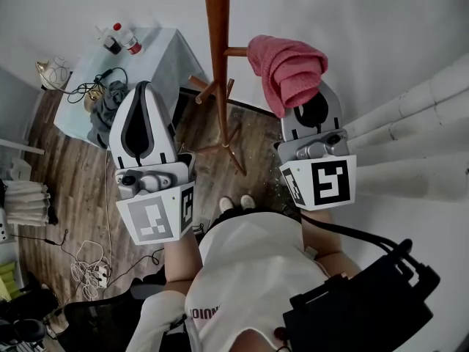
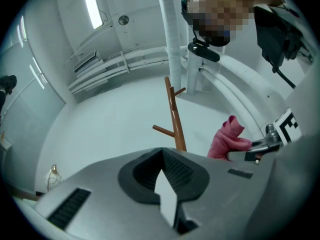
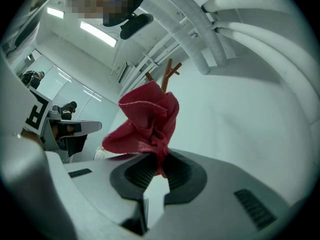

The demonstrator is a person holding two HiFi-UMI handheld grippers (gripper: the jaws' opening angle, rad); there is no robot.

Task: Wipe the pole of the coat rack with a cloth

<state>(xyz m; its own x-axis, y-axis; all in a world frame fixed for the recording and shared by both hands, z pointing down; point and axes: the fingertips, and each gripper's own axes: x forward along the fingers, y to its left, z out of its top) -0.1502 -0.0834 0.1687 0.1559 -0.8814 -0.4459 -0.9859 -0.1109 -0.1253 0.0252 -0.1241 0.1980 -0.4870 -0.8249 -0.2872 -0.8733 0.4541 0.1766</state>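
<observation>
R gripper [image 1: 308, 107] clenched on the cloth [image 1: 287, 72]. R gripper view confirms: pads nipped on a low fold of the cloth [image 3: 145, 121], and most of it bunches up loose above the jaws. L gripper [image 1: 143, 97] shut w/ nothing between its pads, per L gripper view [image 2: 162, 166].

**Location.** In head view the cloth is at approx 3 o'clock of the pole [image 1: 218, 50], just beside the tip of a side peg [image 1: 236, 51]. Can't tell if it touches the peg. No contact w/ the pole itself. L gripper is at approx 8 o'clock of the pole, apart from it.

**Handling (judgement).**
- Cloth: pink-red terry type, soft, light and floppy, no stiffness. It should conform round the shaft if pressed on.
- Grip is on a small fold only, so friction on the wood may drag it out. A deeper bite, or wrapping the bunch against the pole, looks safer.
- Pole: turned wood, rigid, smooth, prob. a bit slick.
- Rack looks light on its splayed feet [image 1: 229, 151], so side push could rock it. L gripper is free to steady the shaft.

**Orientation.**
- Pole upright, long axis vertical.
- In head view it is foreshortened, running from 12 o'clock at the frame top down toward the feet near centre.
- Both gripper views show the pole [image 2: 174, 119] rising w/ pegs angled up and out near the top [image 3: 165, 79].
- Wipe strokes should run along that axis, up/down.
</observation>
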